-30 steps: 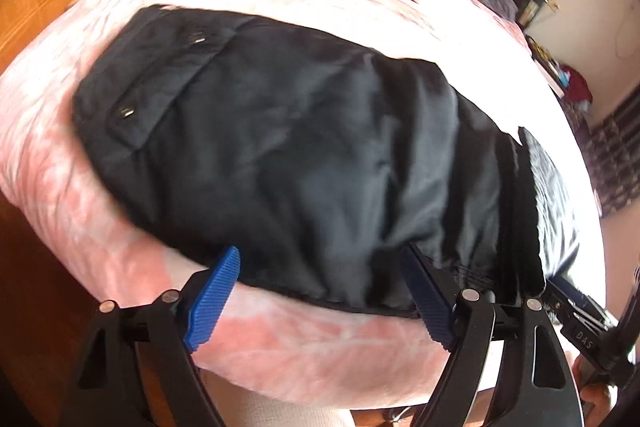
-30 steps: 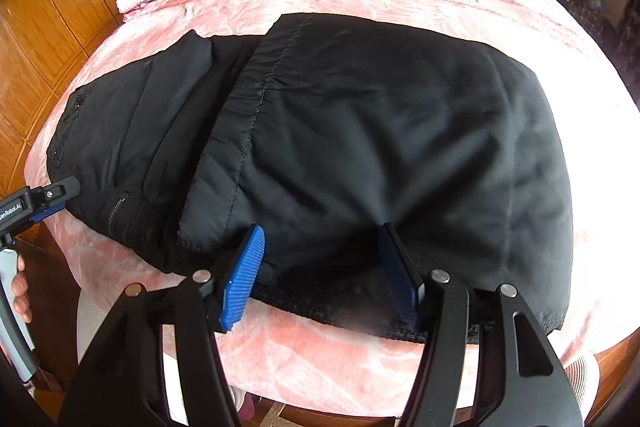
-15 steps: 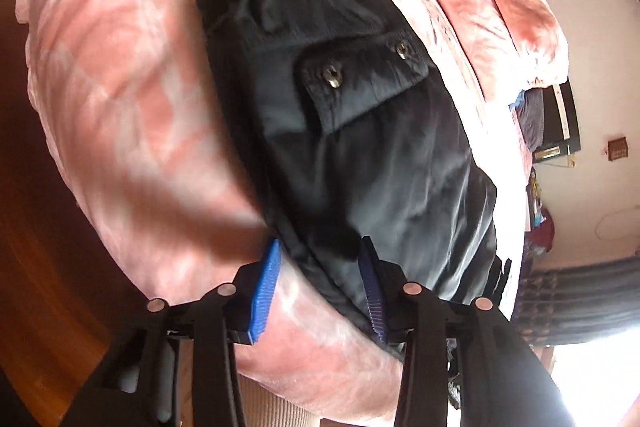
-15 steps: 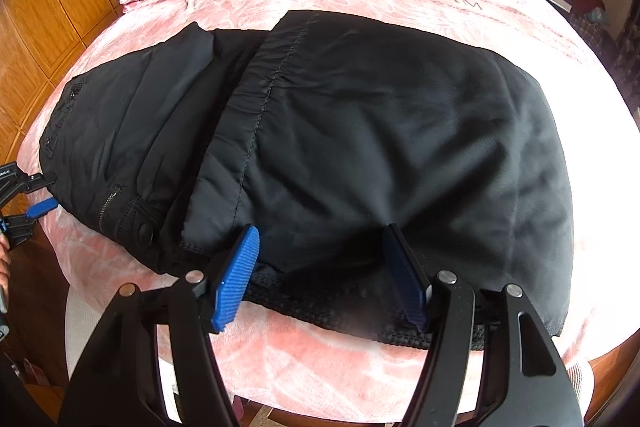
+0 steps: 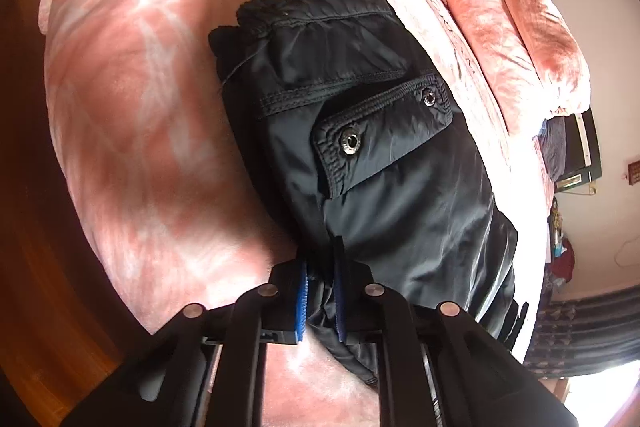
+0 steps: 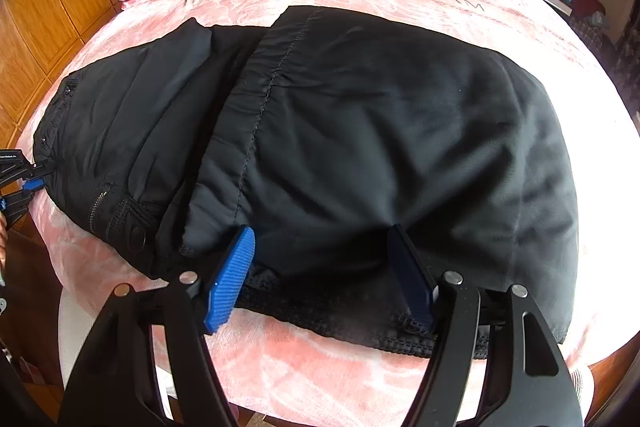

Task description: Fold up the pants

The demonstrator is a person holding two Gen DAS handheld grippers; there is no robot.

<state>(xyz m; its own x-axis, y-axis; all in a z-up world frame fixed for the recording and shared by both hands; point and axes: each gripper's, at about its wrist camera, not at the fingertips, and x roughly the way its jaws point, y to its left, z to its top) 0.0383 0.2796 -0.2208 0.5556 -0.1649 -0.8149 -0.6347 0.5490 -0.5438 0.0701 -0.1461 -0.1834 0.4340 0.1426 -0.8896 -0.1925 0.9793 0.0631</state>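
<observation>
**Black pants folded on a pink bed, one edge pinched**

On the plush, mottled pink blanket (image 6: pixel 320 367) lie the black pants (image 6: pixel 380 131) — smooth, faintly glossy woven cloth, folded into a broad rounded slab near the bed's front edge. A puckered seam runs down the upper layer; a mesh-lined hem shows below. At the waist end a pocket flap (image 5: pixel 384 135) carries two metal snaps. The left gripper (image 5: pixel 320 291) is clamped on the pants' edge, ribbed blue pads pressing bunched fabric. The right gripper (image 6: pixel 324 267) is spreading — jaws wide, straddling the hem without pressing it.
</observation>
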